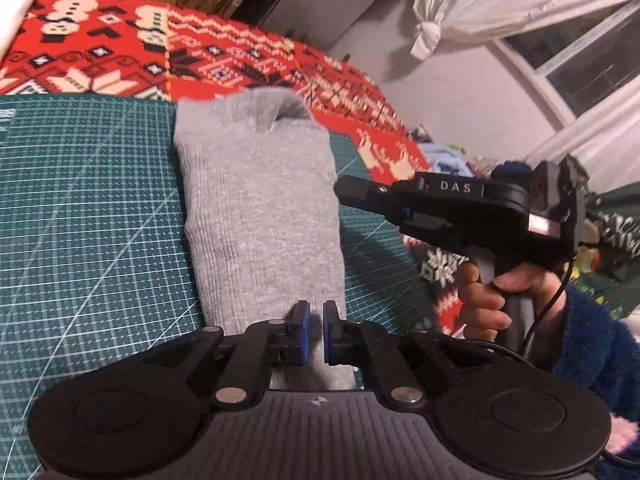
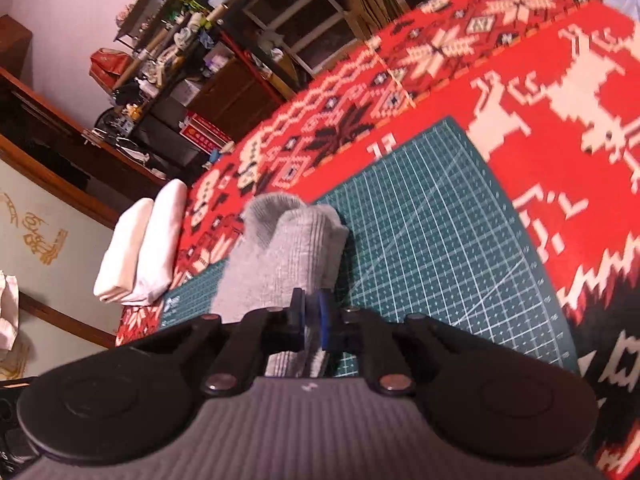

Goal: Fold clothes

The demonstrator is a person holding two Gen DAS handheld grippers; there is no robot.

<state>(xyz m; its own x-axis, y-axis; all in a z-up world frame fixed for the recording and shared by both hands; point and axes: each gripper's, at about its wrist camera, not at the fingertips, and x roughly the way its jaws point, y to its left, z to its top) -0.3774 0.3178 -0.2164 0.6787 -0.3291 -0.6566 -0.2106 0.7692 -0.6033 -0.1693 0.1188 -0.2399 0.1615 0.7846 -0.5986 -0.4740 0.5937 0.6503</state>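
On the green cutting mat (image 1: 80,200) a grey sock (image 1: 260,208) lies flat, left gripper (image 1: 315,332) clamped on its near end, right gripper (image 2: 310,320) at three o'clock, jaws together beside its edge.

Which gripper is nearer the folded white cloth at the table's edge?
Left. The folded white cloth lies on that side; the left gripper pinches the grey sock's near end, while the right gripper hovers off its opposite edge.

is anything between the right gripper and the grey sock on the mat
Nothing visible. The right gripper sits right at the edge of the grey sock, its fingers nearly closed with only bare green cutting mat beside it. Whether it pinches fabric is unclear. The left gripper is at the sock's near end.
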